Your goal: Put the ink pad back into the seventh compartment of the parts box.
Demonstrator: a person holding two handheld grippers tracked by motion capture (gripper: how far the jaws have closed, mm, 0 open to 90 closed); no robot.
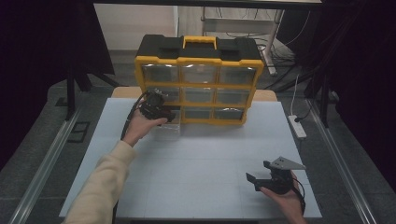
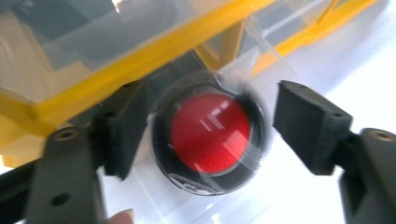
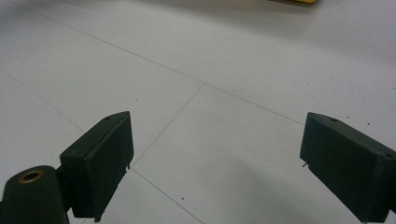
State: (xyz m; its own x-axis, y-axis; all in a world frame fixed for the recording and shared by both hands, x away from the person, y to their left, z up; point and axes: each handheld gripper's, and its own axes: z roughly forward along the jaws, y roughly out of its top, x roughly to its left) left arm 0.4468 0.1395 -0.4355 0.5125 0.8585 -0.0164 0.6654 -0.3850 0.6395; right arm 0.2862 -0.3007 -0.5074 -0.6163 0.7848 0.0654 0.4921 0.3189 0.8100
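A round black piece with a red centre (image 2: 209,133) sits blurred between the jaws of my left gripper (image 2: 212,128). The right pad (image 2: 308,126) stands clear of it and the left pad (image 2: 122,133) is right beside it, so the gripper is open. In the high view my left gripper (image 1: 156,108) hangs over a clear plastic drawer (image 1: 168,132) that stands on the table in front of the yellow and black drawer organizer (image 1: 198,84). My right gripper (image 1: 258,172) rests near the front right of the table, open, with nothing between its jaws (image 3: 215,158).
The white table (image 1: 201,154) has bare room between the two hands. A white power strip (image 1: 297,126) lies at the table's right edge. Dark curtains and metal rails flank the table on both sides.
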